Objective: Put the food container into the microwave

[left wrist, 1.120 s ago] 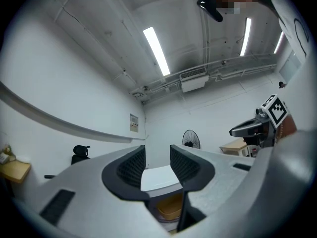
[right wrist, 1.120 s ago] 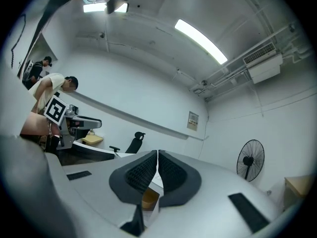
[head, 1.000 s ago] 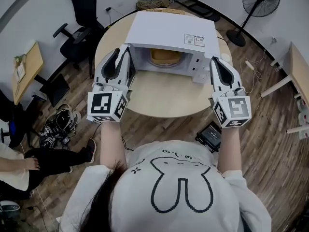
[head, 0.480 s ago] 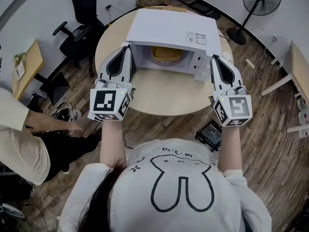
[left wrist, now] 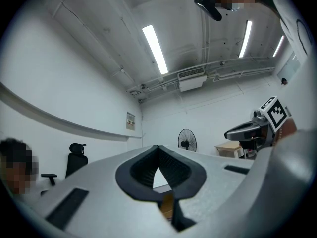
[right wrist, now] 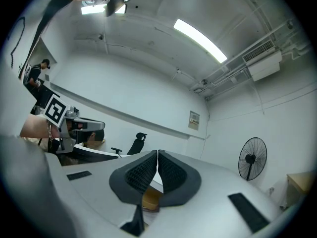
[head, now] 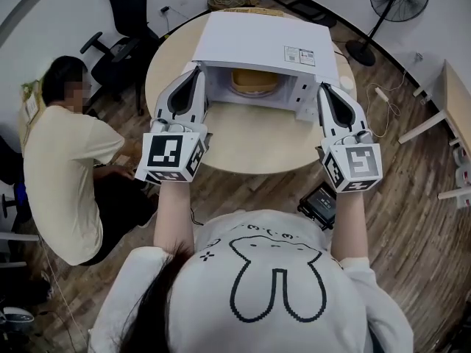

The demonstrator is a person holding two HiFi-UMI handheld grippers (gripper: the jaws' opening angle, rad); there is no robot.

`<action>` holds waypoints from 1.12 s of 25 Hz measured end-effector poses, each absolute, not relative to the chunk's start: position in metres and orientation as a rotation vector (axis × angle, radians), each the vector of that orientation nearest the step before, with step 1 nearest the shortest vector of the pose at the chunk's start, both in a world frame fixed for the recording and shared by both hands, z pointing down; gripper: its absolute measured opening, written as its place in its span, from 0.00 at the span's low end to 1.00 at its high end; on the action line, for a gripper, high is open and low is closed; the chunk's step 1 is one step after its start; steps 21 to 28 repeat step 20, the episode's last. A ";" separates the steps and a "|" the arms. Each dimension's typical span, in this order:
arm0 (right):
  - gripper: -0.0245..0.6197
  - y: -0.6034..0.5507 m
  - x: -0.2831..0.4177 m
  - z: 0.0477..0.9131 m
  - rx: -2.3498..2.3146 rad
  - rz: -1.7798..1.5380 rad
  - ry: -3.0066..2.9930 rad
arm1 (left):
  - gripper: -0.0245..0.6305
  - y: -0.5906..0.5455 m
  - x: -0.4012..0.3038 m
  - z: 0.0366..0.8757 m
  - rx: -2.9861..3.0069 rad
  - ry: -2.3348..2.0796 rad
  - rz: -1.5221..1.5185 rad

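L gripper (head: 193,74) & R gripper (head: 324,89): both clenched, empty, over the table (head: 250,149). Beyond, food container (head: 254,81) sits inside the open microwave (head: 257,43). Probably next: nudge door (head: 202,94) shut w/ L tip, slowly, so nothing slides.

The person wears a pale short-sleeved T-shirt (head: 276,285) with a dark outline rabbit (head: 276,278) across it, low in the frame; dark hair (head: 158,307) falls at lower left. The left gripper (head: 196,72) and right gripper (head: 322,89) have grey-white shells, black ribbed pads (right wrist: 140,175) and black-and-white marker cubes (head: 173,157).
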State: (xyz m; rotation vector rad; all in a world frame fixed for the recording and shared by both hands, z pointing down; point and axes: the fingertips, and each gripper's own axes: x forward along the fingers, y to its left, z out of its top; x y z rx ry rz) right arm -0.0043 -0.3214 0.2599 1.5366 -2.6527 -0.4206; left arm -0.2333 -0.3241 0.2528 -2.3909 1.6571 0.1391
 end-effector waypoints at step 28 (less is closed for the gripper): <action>0.09 -0.313 -0.010 0.259 1.527 -0.440 -2.647 | 0.05 -0.319 -0.235 0.247 -2.402 1.670 0.202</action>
